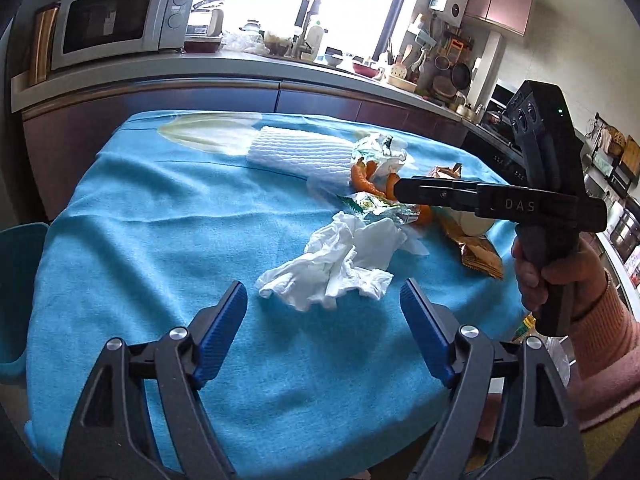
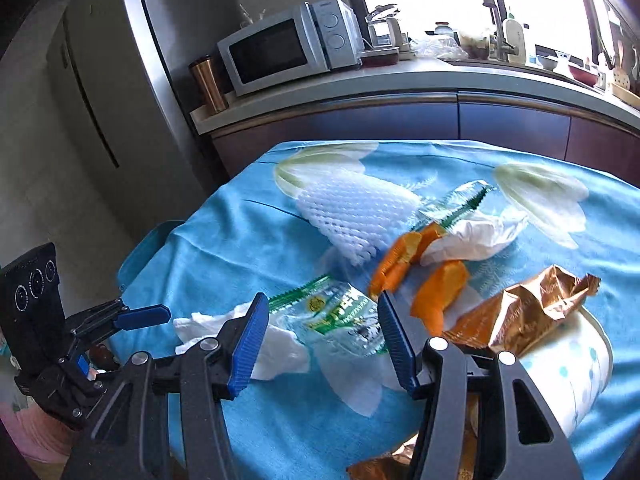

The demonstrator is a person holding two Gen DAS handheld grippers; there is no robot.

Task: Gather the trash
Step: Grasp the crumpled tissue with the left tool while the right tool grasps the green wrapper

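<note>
Golden wrapper (image 2: 524, 312) half hidden, cup (image 2: 576, 376) cropped

Home kitchen: silver countertop microwave (image 1: 120, 20), tall chrome sink tap (image 2: 494, 20), hanging pans and utensils (image 1: 448, 68), pink wall cabinets (image 1: 500, 4).

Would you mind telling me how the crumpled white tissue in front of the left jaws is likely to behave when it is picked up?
The tissue looks thin and loosely crumpled, so it is probably very light and floppy, likely sagging from wherever it is pinched. Its folds should compress easily, so the left gripper, now open, may need to close nearly fully. It seems unlikely to roll or slip on the blue tablecloth.
</note>
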